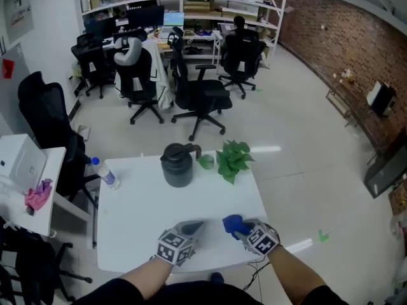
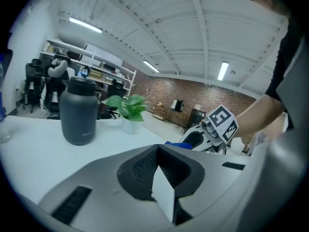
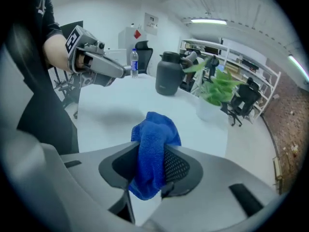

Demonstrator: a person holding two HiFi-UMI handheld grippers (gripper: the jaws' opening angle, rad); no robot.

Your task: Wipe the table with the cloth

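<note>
gripping looks done, wiping comes next: the right claw is clamped on the blue cloth, a bunched fold pinched between jaws that stand only partly apart. the cloth rides in that claw over the tabletop, near its front right corner; whether it touches the surface i can't tell. next, i'd say, press it flat and sweep across. left claw is closed and empty, just beside.
</note>
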